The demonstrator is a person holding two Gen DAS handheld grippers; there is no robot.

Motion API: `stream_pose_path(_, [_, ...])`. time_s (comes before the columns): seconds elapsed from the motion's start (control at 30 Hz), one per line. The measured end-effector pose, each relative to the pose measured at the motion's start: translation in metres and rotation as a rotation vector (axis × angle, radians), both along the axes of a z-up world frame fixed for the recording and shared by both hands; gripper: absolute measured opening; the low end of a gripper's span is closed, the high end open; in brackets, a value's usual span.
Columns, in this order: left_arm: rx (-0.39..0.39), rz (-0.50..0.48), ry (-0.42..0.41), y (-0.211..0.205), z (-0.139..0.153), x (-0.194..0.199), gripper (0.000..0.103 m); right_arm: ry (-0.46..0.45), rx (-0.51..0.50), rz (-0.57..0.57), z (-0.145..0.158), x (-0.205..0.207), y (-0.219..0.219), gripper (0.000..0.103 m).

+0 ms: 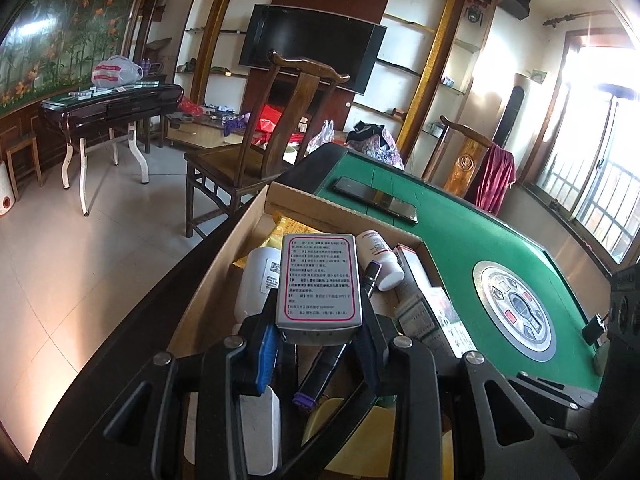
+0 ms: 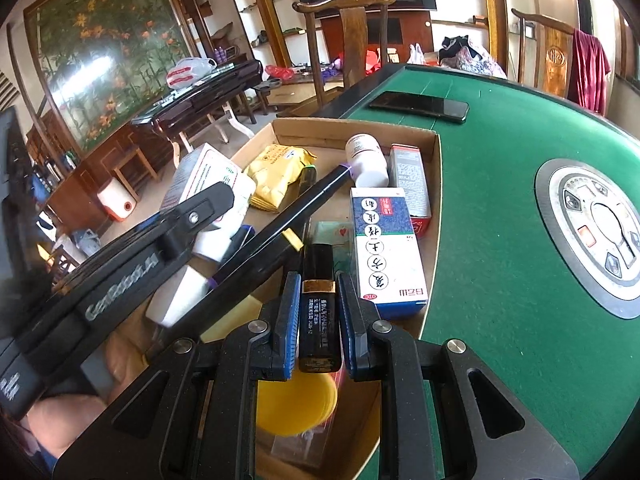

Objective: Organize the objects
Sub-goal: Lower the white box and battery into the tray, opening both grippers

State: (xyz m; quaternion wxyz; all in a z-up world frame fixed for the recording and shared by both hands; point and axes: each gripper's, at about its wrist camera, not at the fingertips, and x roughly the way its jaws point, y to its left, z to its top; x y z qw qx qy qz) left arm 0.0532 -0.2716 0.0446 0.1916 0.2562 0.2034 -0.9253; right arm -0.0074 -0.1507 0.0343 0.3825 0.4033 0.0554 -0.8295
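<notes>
Gripping a silver medicine box (image 1: pixel 319 280), the left gripper (image 1: pixel 318 344) is holding it above the cardboard tray (image 1: pixel 224 280), jaws clamped on its near end, printed label facing up. Right gripper (image 2: pixel 319 322) is pinching a black-and-gold tube (image 2: pixel 317 308) between its blue pads (image 2: pixel 289 312), over the tray's near end. Tray is sitting at the green mahjong table's (image 2: pixel 500 280) left edge. Lying inside: white pill bottle (image 2: pixel 366 158) at the far end, yellow packet (image 2: pixel 280 172) beside it, long black pen (image 2: pixel 280 224) running diagonally, blue-and-white medicine carton (image 2: pixel 386 248) along the right wall, red-and-silver box (image 2: pixel 410 184) beyond it. Black phone (image 2: pixel 420 106) is resting on the felt past the tray's far wall.
</notes>
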Motion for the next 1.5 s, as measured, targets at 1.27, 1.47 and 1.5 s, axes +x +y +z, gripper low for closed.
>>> stream_pose_path(1.27, [0.025,-0.016,-0.01,0.001,-0.007,0.0,0.059,-0.04,-0.014,0.001,-0.01,-0.012,0.001,0.019])
stream_pose_path(1.47, [-0.011,-0.017,0.015,0.007,-0.003,0.004,0.067,-0.039,-0.019,0.011,-0.01,-0.006,0.008,0.019])
stream_pose_path(1.5, [-0.024,-0.015,0.022,0.009,-0.002,0.006,0.068,-0.037,-0.016,0.014,-0.01,-0.005,0.009,0.019])
